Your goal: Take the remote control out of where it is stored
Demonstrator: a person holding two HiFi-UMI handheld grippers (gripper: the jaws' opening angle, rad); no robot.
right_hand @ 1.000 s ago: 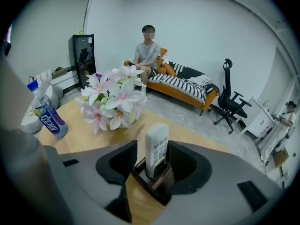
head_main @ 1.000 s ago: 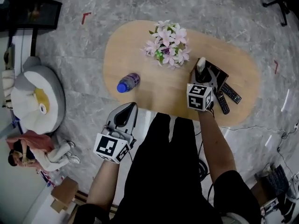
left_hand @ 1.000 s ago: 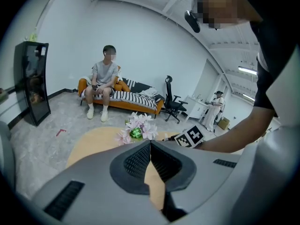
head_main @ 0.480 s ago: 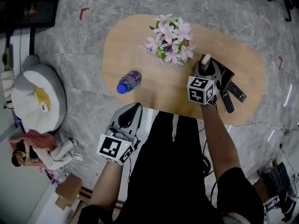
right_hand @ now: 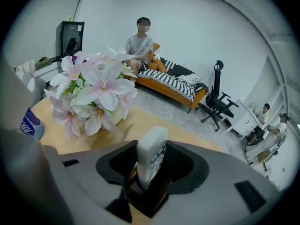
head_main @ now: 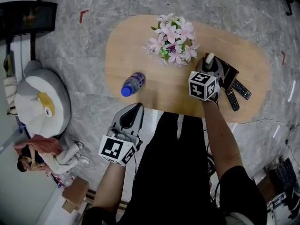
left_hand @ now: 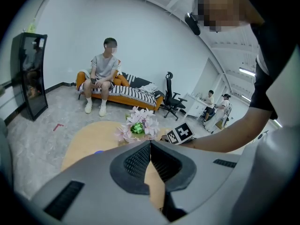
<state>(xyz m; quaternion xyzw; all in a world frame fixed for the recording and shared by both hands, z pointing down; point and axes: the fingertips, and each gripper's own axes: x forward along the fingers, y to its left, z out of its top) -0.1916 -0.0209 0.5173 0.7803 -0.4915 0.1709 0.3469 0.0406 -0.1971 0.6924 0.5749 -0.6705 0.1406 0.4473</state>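
A pale grey remote control (right_hand: 151, 156) stands upright between the jaws of my right gripper (right_hand: 152, 159), which is shut on it. Its lower end dips into a dark brown holder (right_hand: 149, 196) and is hidden there. In the head view the right gripper (head_main: 209, 63) is over the table's right part with the remote's (head_main: 210, 58) tip sticking out, beside the dark holder (head_main: 228, 72). My left gripper (head_main: 131, 114) hangs shut and empty off the table's near edge; in its own view the left gripper (left_hand: 150, 149) has its pads meeting.
On the oval wooden table (head_main: 140, 46) stand pink flowers (head_main: 172, 40) and a lying blue-capped bottle (head_main: 131, 84). Two black remotes (head_main: 237, 93) lie right of the holder. A plush toy (head_main: 35, 102) sits on the floor at left. A person sits on a sofa (right_hand: 139, 43) beyond.
The right gripper has risen slightly with the pale remote, away from the dark holder. The left gripper has stayed in place, shut.
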